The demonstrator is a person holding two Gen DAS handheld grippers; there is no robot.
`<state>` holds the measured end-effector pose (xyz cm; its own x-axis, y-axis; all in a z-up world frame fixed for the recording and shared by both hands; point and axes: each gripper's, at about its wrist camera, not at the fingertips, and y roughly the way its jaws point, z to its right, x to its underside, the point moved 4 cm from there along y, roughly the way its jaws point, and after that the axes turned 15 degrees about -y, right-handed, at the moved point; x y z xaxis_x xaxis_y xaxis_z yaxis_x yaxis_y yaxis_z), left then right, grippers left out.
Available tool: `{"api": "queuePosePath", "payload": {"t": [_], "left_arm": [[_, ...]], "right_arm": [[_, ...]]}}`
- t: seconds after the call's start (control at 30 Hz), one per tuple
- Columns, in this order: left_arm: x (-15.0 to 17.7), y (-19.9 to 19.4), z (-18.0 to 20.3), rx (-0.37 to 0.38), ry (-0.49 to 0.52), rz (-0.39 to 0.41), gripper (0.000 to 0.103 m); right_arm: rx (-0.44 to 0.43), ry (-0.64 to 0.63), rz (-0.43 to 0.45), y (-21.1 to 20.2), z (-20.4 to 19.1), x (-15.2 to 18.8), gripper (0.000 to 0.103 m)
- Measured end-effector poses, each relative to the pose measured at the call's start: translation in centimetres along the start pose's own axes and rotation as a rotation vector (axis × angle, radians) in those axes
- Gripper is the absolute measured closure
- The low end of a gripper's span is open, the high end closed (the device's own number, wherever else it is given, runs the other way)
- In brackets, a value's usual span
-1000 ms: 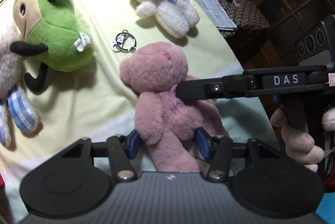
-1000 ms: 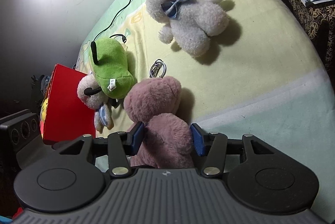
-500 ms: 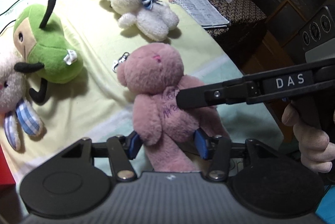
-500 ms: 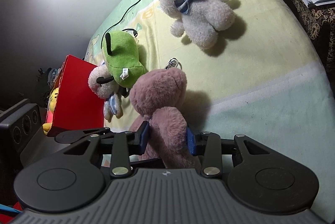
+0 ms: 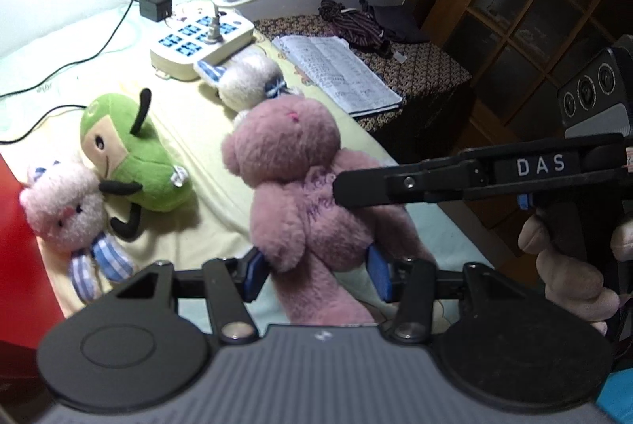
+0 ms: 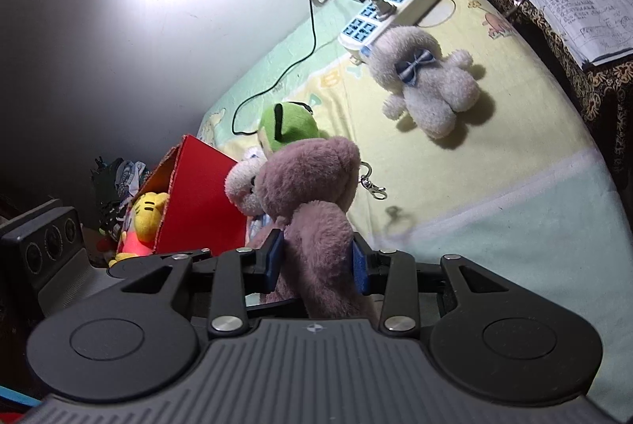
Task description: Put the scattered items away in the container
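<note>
While jaws-gripped, four plush toys (image 5: 292, 162)

Five plush toys (image 5: 292, 186) — one red box (image 6: 198, 202) — one power strip (image 5: 201, 40).

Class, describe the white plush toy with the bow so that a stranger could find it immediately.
Start at the white power strip at the bed's far end. The white plush toy lies right beside it, apart from the other toys. Only it wears a striped blue bow.
</note>
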<state>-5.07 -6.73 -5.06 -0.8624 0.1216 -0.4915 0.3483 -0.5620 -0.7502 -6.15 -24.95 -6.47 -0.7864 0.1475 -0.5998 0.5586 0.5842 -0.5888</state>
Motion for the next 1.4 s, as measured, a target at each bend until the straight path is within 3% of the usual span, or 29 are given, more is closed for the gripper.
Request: {"api": "queuePosePath", "payload": {"t": [0.27, 0.87, 1.1, 1.4], "left_arm": [[-1.8, -7.2, -4.6, -0.011, -0.033, 0.127, 0.053], [-2.8, -18.6, -16.0, -0.124, -0.113, 0.302, 0.053], [-3.5, -19.5, -19.1, -0.145, -0.124, 0.308, 0.053], [-2.4, -17.0, -24.1, -0.167, -0.193, 0.214, 0.053]], "right_arm": [[-0.033, -0.084, 0.096, 0.8, -6.7, -2.9, 0.066], [-0.204, -0.239, 0.157, 10.3, -20.3, -6.4, 0.066], [-0.211, -0.271, 0.168, 13.2, -23.3, -7.1, 0.066], [-0.157, -0.27, 0.112, 17.9, -24.0, -6.1, 0.066]]}}
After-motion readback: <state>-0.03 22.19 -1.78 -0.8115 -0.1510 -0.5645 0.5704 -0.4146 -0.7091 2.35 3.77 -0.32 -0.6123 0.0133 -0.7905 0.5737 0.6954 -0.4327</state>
